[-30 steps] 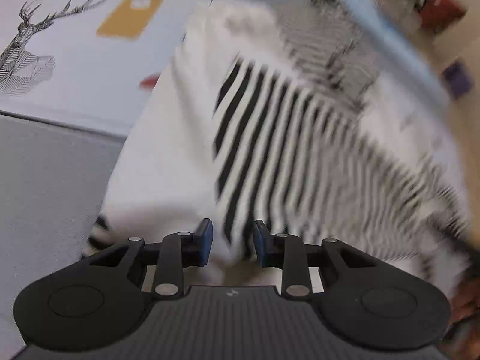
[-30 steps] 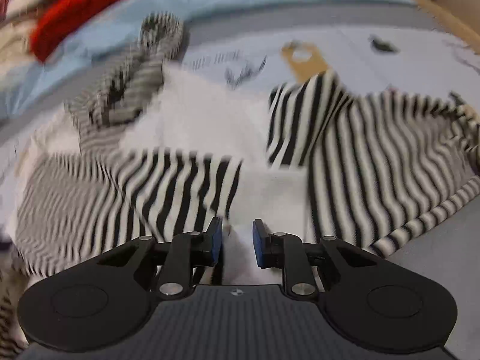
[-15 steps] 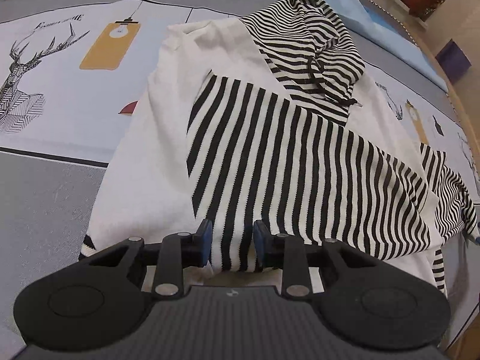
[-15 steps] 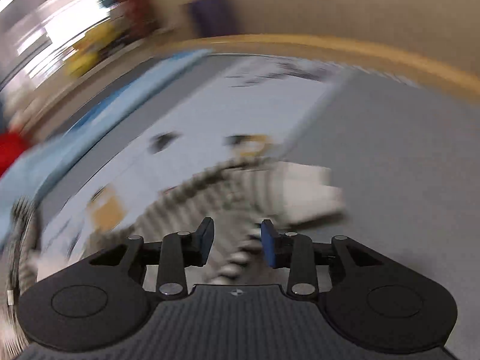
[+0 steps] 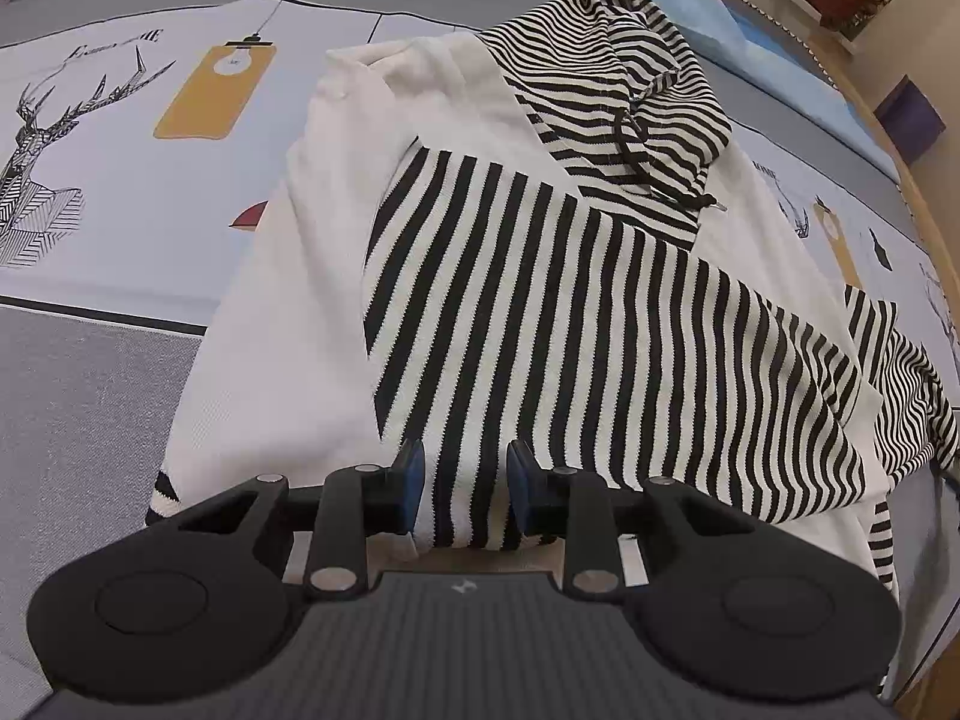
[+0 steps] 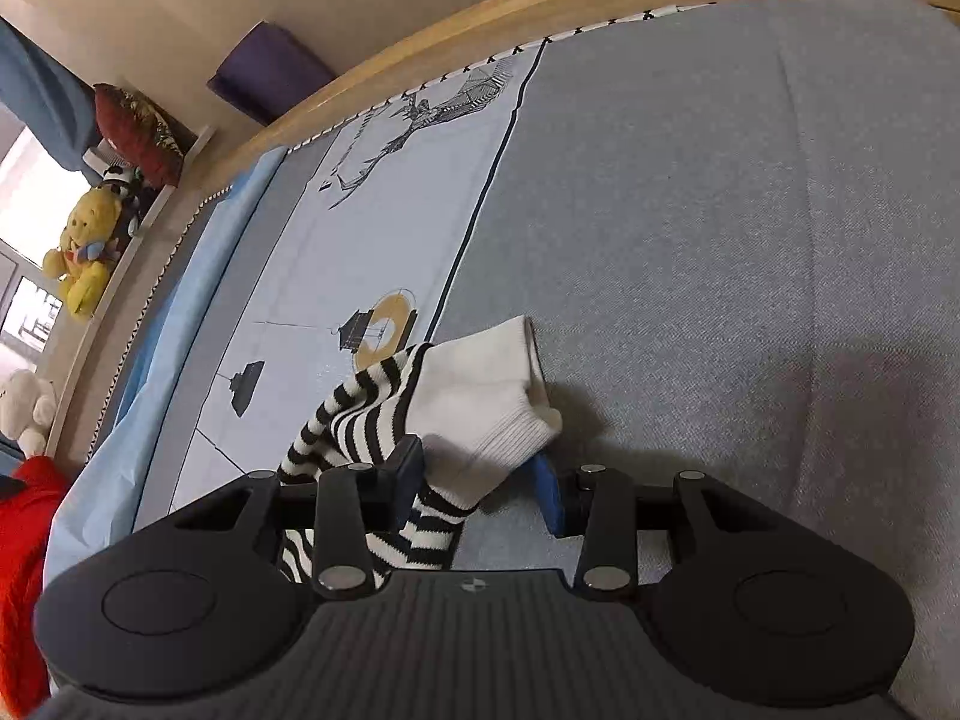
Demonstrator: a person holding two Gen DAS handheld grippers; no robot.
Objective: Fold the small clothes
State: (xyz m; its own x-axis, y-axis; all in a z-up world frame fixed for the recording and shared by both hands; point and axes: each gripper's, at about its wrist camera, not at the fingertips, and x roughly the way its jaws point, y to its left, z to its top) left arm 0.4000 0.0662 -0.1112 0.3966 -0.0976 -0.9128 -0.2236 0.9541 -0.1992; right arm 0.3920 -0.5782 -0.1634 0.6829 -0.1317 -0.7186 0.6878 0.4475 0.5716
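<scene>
Swinging off the torso, your right gripper [image 6: 483, 480] is closing around the white-cuffed striped knit sleeve [image 6: 480, 408] lying on the grey bedspread [image 6: 750, 240] while your left gripper [image 5: 465, 483] is pinning the white-and-black striped hoodie [image 5: 540, 300] hem, one sleeve folded, the rest pending.

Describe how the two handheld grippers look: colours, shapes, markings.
The left gripper and right gripper look alike: matte black, with a ribbed dark-grey base bearing a small white mark, two round black discs at the sides, silver pivot pins on the linkage bars, and blue finger pads. No cables, hands or sleeves show.
</scene>
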